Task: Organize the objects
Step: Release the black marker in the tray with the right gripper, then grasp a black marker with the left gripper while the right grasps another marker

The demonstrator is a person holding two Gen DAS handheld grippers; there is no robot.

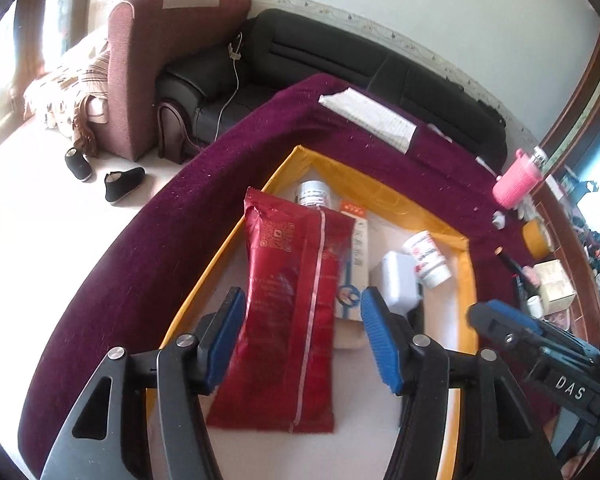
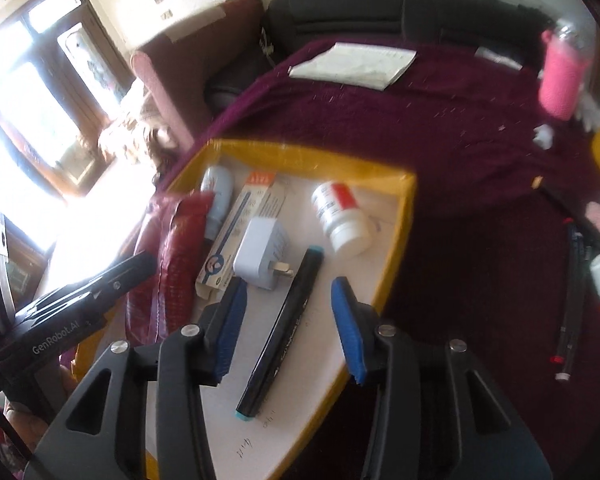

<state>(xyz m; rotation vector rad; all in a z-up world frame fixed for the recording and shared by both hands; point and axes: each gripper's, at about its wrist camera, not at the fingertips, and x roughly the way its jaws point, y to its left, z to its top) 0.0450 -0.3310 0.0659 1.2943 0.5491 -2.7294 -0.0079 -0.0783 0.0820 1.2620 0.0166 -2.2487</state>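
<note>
Hovering spread, left gripper (image 1: 303, 312) astride red pouch (image 1: 292, 300): soft, slick, best pinched mid-body; right gripper (image 2: 286, 300) spread over stiff marker (image 2: 282, 330).

Black sofa (image 1: 340, 64), maroon armchair (image 1: 148, 64), black shoes (image 1: 122, 186) on floor.

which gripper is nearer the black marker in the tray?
Right. The right gripper is open and straddles the black marker; the left gripper is open over the red packet, further left in the yellow-rimmed tray.

Blown-out window (image 2: 40, 120) glare, blurred fisheye edges
</note>
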